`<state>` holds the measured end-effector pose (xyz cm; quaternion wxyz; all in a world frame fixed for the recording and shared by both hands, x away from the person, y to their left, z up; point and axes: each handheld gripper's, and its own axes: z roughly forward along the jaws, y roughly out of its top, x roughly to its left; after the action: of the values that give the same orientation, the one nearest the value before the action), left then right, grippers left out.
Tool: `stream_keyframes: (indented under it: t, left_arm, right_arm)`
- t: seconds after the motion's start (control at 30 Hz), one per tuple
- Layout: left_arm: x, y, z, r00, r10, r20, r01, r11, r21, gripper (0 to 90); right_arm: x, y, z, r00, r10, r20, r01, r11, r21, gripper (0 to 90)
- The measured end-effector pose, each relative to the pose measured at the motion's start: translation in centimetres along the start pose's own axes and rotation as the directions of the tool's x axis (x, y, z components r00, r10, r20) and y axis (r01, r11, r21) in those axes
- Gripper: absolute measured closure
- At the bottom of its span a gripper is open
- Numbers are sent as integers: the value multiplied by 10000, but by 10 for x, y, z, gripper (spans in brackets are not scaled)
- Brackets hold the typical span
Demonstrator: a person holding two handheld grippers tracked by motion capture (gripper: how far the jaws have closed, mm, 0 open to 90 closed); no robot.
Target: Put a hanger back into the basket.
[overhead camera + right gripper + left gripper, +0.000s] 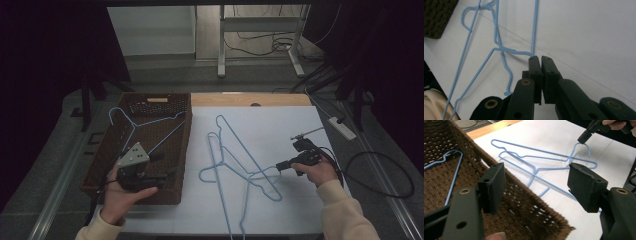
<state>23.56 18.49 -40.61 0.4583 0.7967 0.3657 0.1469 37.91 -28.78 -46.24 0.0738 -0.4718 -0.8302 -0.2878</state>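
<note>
On the right side of the table, the right gripper (281,166) has its jaws clenched on the wire of a blue hanger (260,176), nipping it at the bend next to the hook; in the right gripper view the two black pads sit almost together with the thin blue wire caught at their tips. Over at the left, the left gripper (536,185) hangs above the near right wall of the brown woven basket (184,150), its jaws spread wide with nothing between them.

Counting hangers: two lie on the white sheet (280,125) in the middle of the table, overlapping and crossing each other, the pinched one among them. A third hanger (145,124), also blue wire, rests inside the basket toward its far end. That makes three hangers, one basket, two grippers.

Farther out, a white power strip (342,127) lies on the floor beyond the table's right edge. No readable writing or brand shows on anything.
</note>
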Motion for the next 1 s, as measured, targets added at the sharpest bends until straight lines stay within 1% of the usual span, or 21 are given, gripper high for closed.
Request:
stream_keyframes:
  t: [0.03, 0.13, 0.23, 0.3, 0.37, 0.43, 0.5, 0.67, 0.77, 0.8, 0.87, 0.97, 1.0]
  left_arm:
    - [-4, 2, 0, 10000, -35, 47, 35, 10000, 35, 318]
    - [-15, 7, 2, 9980, -128, 624, 123, 9999, 93, 318]
    - [-28, 13, 6, 9951, -83, 984, 54, 9995, 299, 315]
    - [-35, 14, 12, 9932, -27, 1164, -33, 9987, 517, 313]
    - [-42, 15, 21, 9917, 7, 1282, -113, 9966, 820, 306]
    - [-47, 15, 31, 9894, -51, 1448, -100, 9946, 1029, 306]
    - [-54, 16, 40, 9870, -8, 1609, -192, 9923, 1223, 303]
    - [-72, 16, 69, 9802, 39, 1979, -397, 9833, 1774, 290]
    - [-79, 15, 86, 9775, -74, 2106, -371, 9777, 2067, 289]
    - [-80, 15, 89, 9768, -121, 2139, -341, 9769, 2112, 289]
    - [-82, 14, 97, 9732, -275, 2284, -242, 9751, 2206, 289]
    - [-88, 12, 110, 9695, -295, 2433, -302, 9708, 2380, 289]
    - [-88, 12, 110, 9695, -295, 2433, -302, 9708, 2380, 289]
  right_arm:
    - [1, 0, -1, 10000, 37, -28, -37, 10000, -59, 876]
    - [4, -1, -4, 10000, 28, -37, -29, 9999, -129, 875]
    - [5, -1, -7, 9999, 33, -96, -35, 9998, -188, 875]
    - [7, 0, -8, 9999, 42, -119, -44, 9997, -224, 875]
    - [8, 0, -9, 9999, 19, -104, -22, 9997, -241, 876]
    - [10, 1, -10, 9999, 53, -104, -56, 9996, -259, 875]
    - [11, 2, -11, 9999, 61, -130, -65, 9995, -303, 875]
    - [15, 3, -12, 9999, 33, -129, -37, 9994, -339, 875]
    - [16, 3, -12, 10000, 8, -75, -10, 9995, -324, 875]
    - [16, 3, -11, 10000, 5, -71, -7, 9994, -332, 875]
    - [16, 3, -12, 10000, 2, -71, -4, 9994, -340, 875]
    - [16, 3, -11, 10000, -8, -58, 6, 9994, -353, 875]
    - [16, 3, -11, 10000, -7, -57, 5, 9994, -343, 875]
